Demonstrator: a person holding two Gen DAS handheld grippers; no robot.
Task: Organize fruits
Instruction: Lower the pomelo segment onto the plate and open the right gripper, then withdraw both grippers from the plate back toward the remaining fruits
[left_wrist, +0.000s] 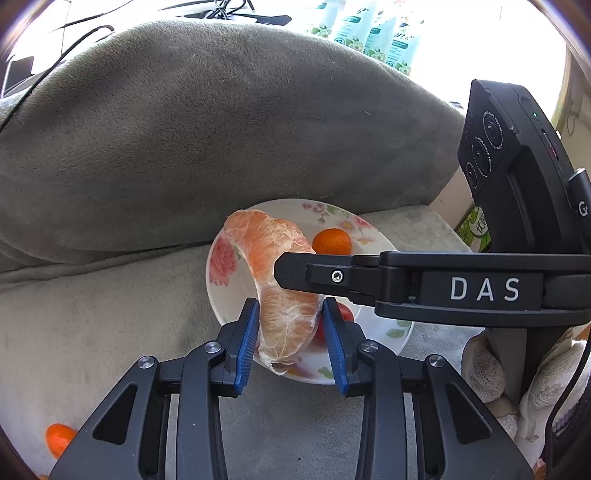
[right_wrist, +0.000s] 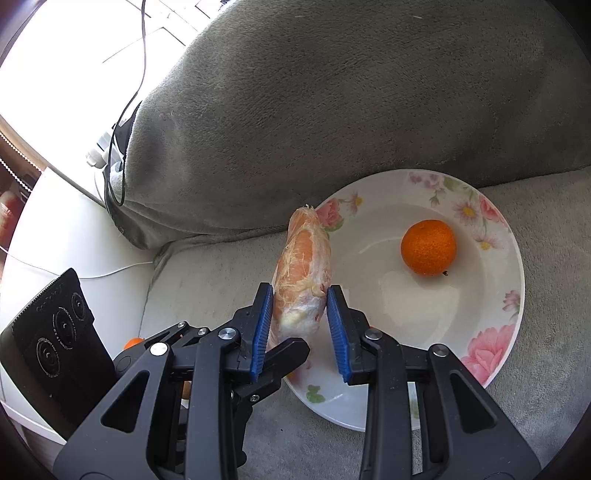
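Observation:
A peeled orange-pink grapefruit segment (left_wrist: 273, 258) hangs over the left rim of a white floral plate (left_wrist: 369, 229) on a grey sofa seat. My left gripper (left_wrist: 290, 326) is shut on its lower end. My right gripper (right_wrist: 300, 317) is shut on the same segment (right_wrist: 304, 254), and one of its fingers (left_wrist: 295, 267) crosses the left wrist view from the right. A left gripper finger (right_wrist: 290, 350) shows under the segment in the right wrist view. A tangerine (right_wrist: 428, 246) lies in the plate (right_wrist: 491, 354). Something red (left_wrist: 346, 313) sits half hidden behind my left gripper's right pad.
A grey sofa back cushion (left_wrist: 221, 129) rises just behind the plate. Another tangerine (left_wrist: 55, 437) lies on the seat at the lower left. A gloved hand (left_wrist: 484, 369) holds the right gripper. Cables (right_wrist: 122, 122) and a white ledge (right_wrist: 74, 229) lie left of the sofa.

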